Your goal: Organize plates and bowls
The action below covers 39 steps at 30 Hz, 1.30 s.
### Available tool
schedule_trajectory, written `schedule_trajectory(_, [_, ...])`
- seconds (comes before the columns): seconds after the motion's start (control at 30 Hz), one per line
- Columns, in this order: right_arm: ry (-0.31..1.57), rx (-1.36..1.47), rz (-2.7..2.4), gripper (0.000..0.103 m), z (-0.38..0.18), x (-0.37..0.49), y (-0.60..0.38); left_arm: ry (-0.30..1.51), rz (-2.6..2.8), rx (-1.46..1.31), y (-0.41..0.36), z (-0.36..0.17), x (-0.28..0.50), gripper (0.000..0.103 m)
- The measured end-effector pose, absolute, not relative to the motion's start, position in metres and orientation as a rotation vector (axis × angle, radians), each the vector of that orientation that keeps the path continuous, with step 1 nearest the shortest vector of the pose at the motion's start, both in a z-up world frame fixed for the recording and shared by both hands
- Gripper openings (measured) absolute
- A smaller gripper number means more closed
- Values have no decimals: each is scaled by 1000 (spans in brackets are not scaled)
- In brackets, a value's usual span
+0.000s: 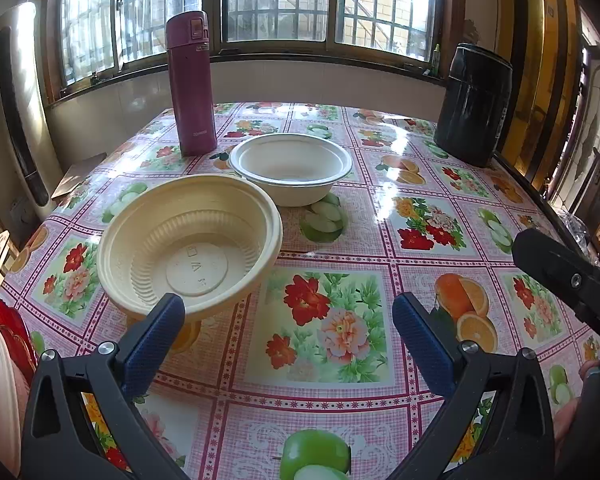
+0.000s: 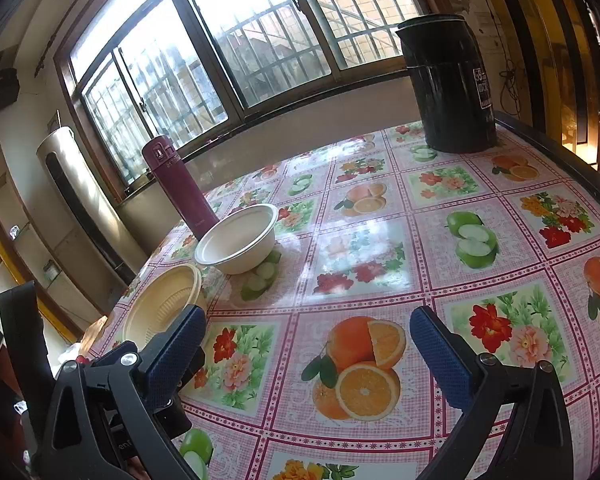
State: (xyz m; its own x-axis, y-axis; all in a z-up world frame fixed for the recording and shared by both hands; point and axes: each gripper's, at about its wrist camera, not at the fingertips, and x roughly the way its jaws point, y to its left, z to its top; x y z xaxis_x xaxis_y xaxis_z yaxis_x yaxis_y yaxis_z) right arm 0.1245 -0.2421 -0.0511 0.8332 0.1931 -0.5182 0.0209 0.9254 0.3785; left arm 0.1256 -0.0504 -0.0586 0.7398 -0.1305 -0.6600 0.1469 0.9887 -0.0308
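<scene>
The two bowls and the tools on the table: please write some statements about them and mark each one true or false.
1. The yellow bowl is stacked inside the white bowl. False: they stand side by side.
2. The purple bottle stands upright behind the bowls. True.
3. The left tool holds the yellow bowl. False: it is open and holds nothing.
4. The right tool is open and empty. True.
5. The black container lies on its side. False: it stands upright.

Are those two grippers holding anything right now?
No. The left gripper and right gripper are both open and empty; the yellow bowl sits free on the table.
</scene>
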Motion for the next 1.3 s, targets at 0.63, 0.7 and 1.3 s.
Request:
schedule_trajectory(0.63, [591, 386, 96, 103, -53, 126, -243, 731, -159, 27, -51, -59, 125, 103])
schedule_trajectory(0.7, [590, 385, 95, 103, -54, 126, -243, 731, -160, 26, -51, -59, 125, 103])
schedule_trajectory(1.3, [603, 387, 102, 103, -57, 129, -242, 754, -165, 25, -52, -64, 127, 103])
